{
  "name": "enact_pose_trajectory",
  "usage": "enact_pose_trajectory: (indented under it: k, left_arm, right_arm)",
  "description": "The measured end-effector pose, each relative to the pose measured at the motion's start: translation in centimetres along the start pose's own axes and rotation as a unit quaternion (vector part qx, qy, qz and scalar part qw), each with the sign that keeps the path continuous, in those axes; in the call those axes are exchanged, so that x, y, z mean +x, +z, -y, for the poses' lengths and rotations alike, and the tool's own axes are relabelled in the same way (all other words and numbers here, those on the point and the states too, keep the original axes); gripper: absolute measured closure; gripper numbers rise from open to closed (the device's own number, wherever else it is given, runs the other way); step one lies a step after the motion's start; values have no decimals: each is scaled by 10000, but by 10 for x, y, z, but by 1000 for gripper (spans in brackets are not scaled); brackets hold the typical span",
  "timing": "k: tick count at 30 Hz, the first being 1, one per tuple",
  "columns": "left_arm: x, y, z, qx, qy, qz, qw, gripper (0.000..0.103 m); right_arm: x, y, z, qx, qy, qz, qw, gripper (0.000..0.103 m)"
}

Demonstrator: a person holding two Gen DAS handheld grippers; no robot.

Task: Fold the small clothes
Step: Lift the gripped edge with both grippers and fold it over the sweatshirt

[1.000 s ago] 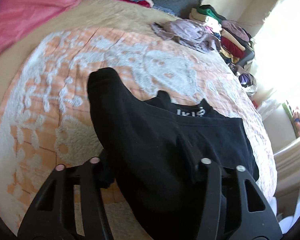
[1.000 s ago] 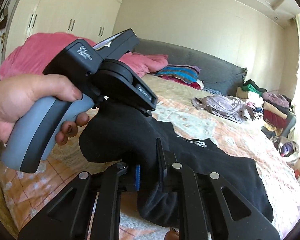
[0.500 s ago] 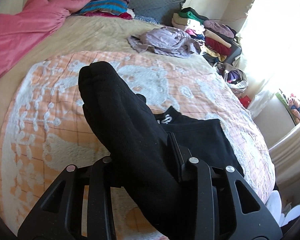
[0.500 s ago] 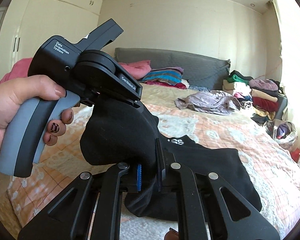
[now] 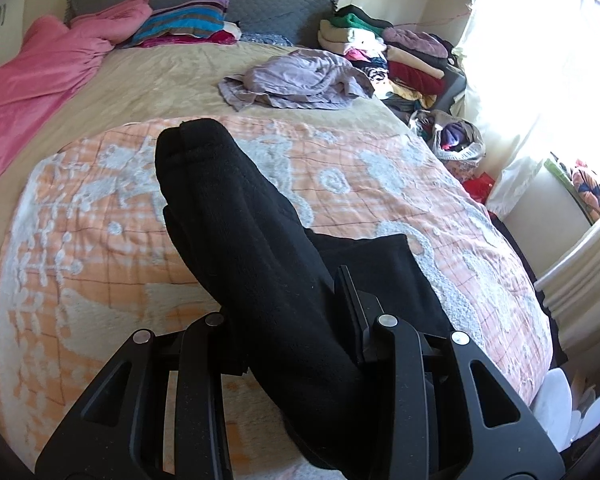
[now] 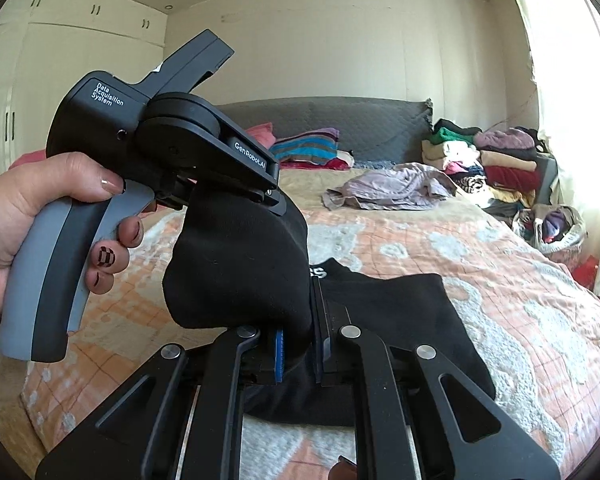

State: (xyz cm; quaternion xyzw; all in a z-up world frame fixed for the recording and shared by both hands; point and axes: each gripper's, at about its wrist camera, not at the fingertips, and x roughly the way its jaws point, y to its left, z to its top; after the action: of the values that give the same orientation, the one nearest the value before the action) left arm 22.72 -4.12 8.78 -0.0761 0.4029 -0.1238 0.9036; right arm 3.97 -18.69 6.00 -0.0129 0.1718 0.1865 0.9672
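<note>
I am in the middle of a fold: both grippers have the same black garment (image 5: 260,264) pinched and lifted above the near end of the bed (image 5: 380,168), over the orange-and-white blanket (image 5: 100,264).

The left gripper (image 5: 296,332) has just been closing, and its jaws now grip a thick bunch of the black cloth, which rises between them in a doubled roll. In the right wrist view the right gripper (image 6: 300,344) has its jaws closed tight on a lower part of the same fabric, the blue pads pressing on it, while the left gripper's body and the hand (image 6: 28,216) that holds it sit just above and to the left, touching the cloth.

The rest of the garment trails onto the blanket toward the bed's right edge, with a bit of white lettering showing. Exactly which hem or corner each side holds I cannot tell, since the black cloth hides its own seams.

My judgement is that the next move calls for carrying the lifted part over the part that lies flat, keeping both grips firm and level so the layers line up, then lowering and letting go. The lilac heap (image 5: 300,80) farther up the bed is well apart and no obstacle.
</note>
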Motion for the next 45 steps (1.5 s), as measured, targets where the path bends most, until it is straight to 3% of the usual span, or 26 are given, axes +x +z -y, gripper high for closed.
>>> enact_pose_trajectory:
  k: [27,45]
  left_arm:
    - [66,-7,63,320,-114,-550,9979,75]
    - [116,-5,92,482,-44,-956,9942,59]
  right_arm:
    - [-2,-38,55,984,-177,-490,9938,94]
    - [15,-56,93,1962,74,-926,9761,94]
